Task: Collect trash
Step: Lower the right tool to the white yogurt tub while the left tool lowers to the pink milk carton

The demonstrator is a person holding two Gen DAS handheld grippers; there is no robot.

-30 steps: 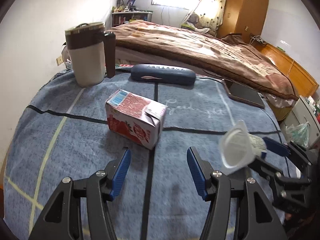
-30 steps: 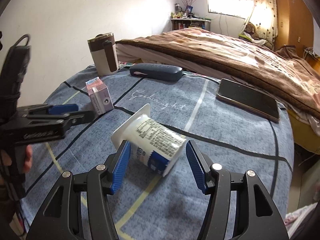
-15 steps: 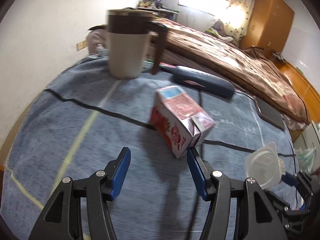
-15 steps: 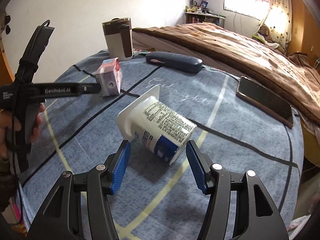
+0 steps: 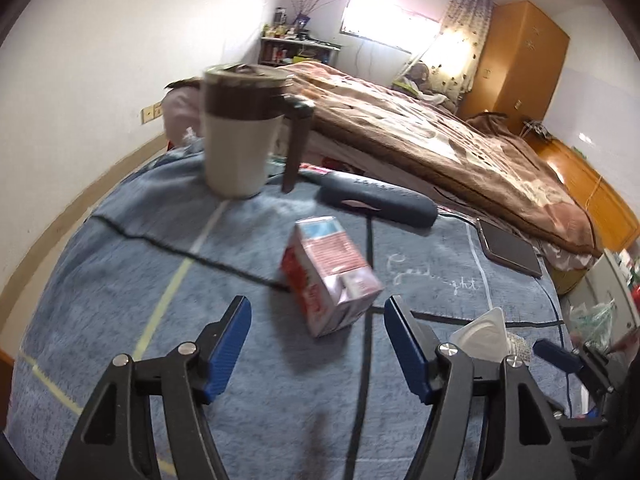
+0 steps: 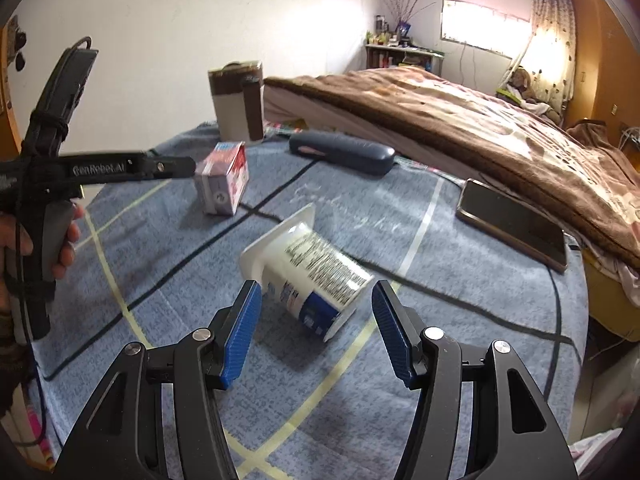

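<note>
A red and pink milk carton (image 5: 328, 276) lies on its side on the blue cloth. Its near end sits just ahead of my left gripper (image 5: 316, 308), whose jaws are opening and do not touch it. In the right wrist view the carton (image 6: 224, 184) shows beside the left gripper's black finger (image 6: 172, 168). A white yoghurt cup (image 6: 312, 276) lies tipped over, mouth to the upper left. Its base end is between the pads of my right gripper (image 6: 316, 292), which stands open around it. The cup's rim (image 5: 484, 332) also shows at the lower right of the left wrist view.
A cream and brown lidded mug (image 5: 240, 136), a dark glasses case (image 5: 376, 200) and a phone (image 5: 512, 250) sit on the blue cloth (image 5: 120, 280). A bed with a brown blanket (image 5: 440, 140) borders the far side. A hand (image 6: 60, 240) holds the left gripper.
The left gripper has swung and come closer, so the carton now lines up between its fingers, and its jaws stand wider. The right gripper stays around the cup, with only a slight shift of view.
</note>
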